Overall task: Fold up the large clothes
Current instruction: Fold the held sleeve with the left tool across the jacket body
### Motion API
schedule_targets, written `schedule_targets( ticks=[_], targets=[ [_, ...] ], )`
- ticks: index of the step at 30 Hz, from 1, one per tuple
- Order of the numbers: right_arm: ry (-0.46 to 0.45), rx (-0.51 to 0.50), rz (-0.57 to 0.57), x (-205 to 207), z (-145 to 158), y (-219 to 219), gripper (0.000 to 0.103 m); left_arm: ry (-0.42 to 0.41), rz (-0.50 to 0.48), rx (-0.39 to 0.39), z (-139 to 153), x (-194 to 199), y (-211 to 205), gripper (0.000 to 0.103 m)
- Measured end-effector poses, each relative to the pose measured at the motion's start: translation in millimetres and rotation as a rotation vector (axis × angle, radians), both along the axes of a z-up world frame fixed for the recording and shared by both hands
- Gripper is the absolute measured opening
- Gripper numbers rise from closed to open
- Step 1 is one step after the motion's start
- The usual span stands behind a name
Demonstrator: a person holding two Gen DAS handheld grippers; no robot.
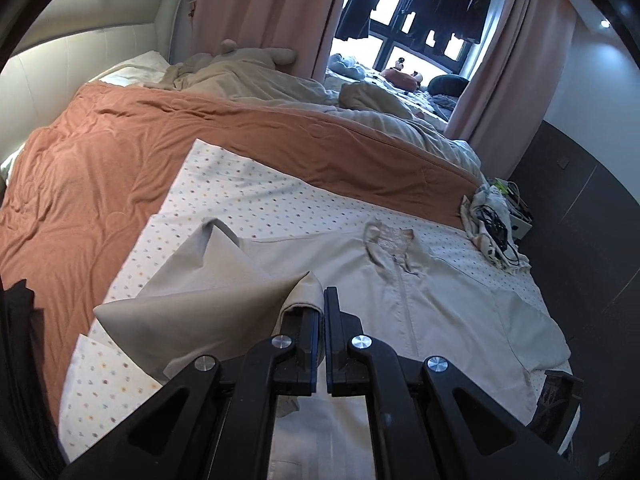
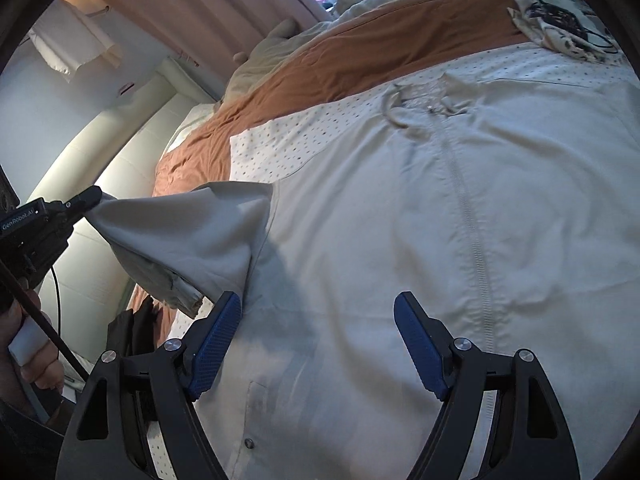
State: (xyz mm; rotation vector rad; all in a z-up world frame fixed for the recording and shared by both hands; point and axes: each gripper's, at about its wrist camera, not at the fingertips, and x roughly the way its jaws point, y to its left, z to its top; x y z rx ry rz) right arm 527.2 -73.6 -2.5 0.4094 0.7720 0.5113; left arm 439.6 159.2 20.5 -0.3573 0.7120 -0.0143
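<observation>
1 beige jacket [image 2: 400, 220], 1 sleeve [image 2: 192, 232] lifted, 2 grippers

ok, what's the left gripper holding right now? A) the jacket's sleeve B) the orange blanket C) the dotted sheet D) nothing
A: the left gripper has its fingers shut on the beige sleeve of the zip-up jacket, lifted off the dotted sheet; the right gripper is open and empty.
</observation>
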Motion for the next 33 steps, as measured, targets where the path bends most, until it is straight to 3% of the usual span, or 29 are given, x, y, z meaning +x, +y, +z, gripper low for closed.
schedule_targets(
  ticks=[9,14,17,19,20,21,22,27,33],
  targets=[
    [0.029,0.038,-0.139,-34,5,-68,0.078,0.043,-0.086,-0.142,-66,16,-57,0.005],
    [0.039,0.056,-0.192,-50,9,-92,0.078,0.123,-0.059,-0.25,-108,33,-75,0.005],
    [0.044,0.067,-0.214,-50,6,-100,0.078,0.148,-0.049,-0.273,-125,37,-85,0.007],
    [0.047,0.067,-0.225,-50,4,-102,0.078,0.174,-0.026,-0.284,-135,37,-88,0.019],
    [0.048,0.064,-0.229,-50,4,-101,0.078,0.185,-0.016,-0.3,-140,36,-87,0.049],
    [0.047,0.062,-0.23,-52,4,-102,0.078,0.176,-0.013,-0.332,-144,33,-85,0.092],
    [0.046,0.062,-0.231,-52,4,-102,0.078,0.159,-0.011,-0.365,-146,28,-84,0.103],
    [0.04,0.05,-0.219,-52,5,-95,0.078,0.126,0.019,-0.362,-132,6,-73,0.103],
    [-0.024,0.006,-0.135,-58,15,-66,0.078,0.049,0.145,-0.313,-112,-44,-37,0.103]
  ],
)
